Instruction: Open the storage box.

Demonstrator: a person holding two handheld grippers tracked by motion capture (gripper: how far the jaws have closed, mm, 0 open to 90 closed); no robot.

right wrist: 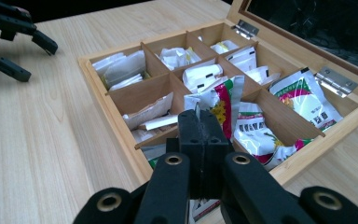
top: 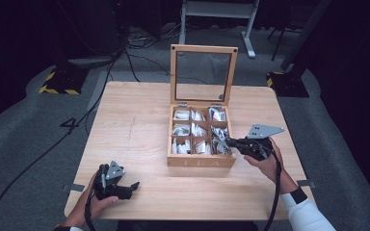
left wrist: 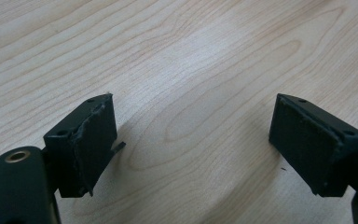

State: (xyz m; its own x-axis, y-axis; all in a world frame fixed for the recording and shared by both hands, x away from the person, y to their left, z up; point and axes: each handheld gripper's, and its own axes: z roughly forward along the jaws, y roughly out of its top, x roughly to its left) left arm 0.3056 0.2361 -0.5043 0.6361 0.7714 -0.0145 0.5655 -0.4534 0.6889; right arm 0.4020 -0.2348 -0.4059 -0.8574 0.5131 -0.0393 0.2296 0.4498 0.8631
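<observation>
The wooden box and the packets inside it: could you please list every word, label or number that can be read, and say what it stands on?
"TEA": faint letters on the front wall of the wooden box.
Print on the colourful packets: too small and blurred to read.
Black marks on the white packets: not legible.
Packet pinched by the right gripper: print unreadable.

Table [top: 139, 125]: light wood top with rounded corners, standing on grey carpet [top: 24, 130]. On it: wooden tea box [top: 201, 161], right of centre, glass lid [top: 203, 74] raised upright at the far side, nine compartments holding sachets. Left gripper [top: 134, 186] rests at the near left edge.
</observation>
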